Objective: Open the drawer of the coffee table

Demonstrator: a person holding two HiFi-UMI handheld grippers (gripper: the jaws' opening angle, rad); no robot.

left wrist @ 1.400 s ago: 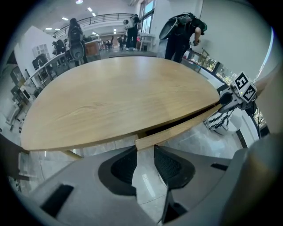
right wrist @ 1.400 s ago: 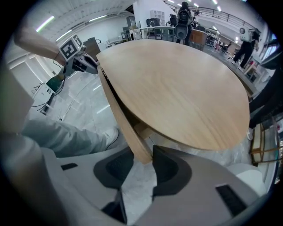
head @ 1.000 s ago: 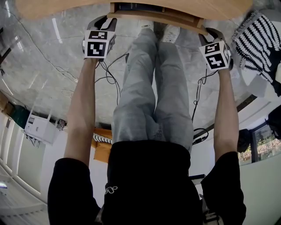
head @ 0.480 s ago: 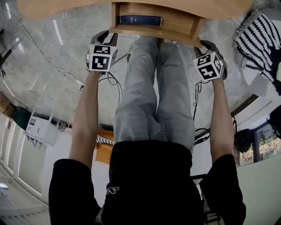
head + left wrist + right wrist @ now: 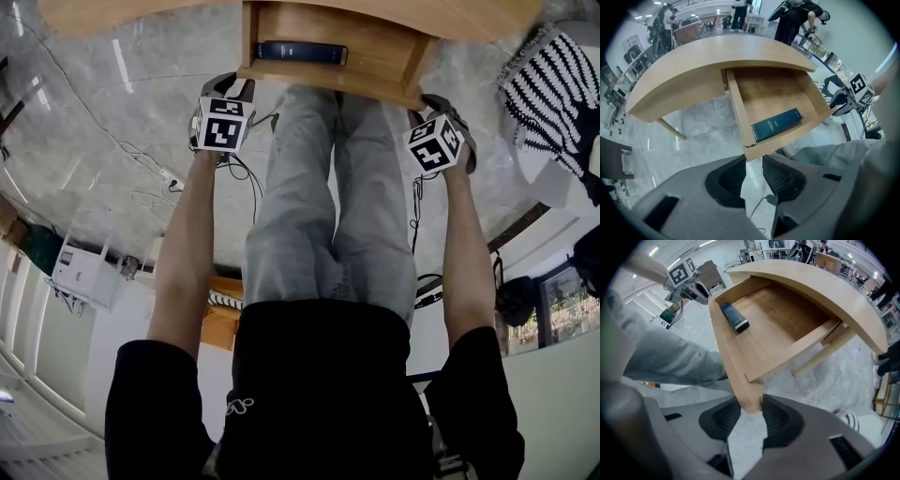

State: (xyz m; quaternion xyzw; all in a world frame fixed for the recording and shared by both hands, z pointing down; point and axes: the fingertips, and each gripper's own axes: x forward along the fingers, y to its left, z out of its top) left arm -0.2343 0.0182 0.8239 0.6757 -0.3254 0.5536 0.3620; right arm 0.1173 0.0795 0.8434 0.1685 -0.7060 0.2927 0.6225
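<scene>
One drawer (image 5: 773,91) stands pulled out from under the curved wooden bench (image 5: 693,65), on the near side. In it lies one dark teal book (image 5: 776,124), close to the front board. Its pale cover lettering is too small to read. Two tongs hold that board: the left tongs (image 5: 753,159) are clenched on its left corner and the right tongs (image 5: 751,403) on its right end. The left cube (image 5: 223,125) and right cube (image 5: 433,143) bear black-and-white squares, no words.
</scene>
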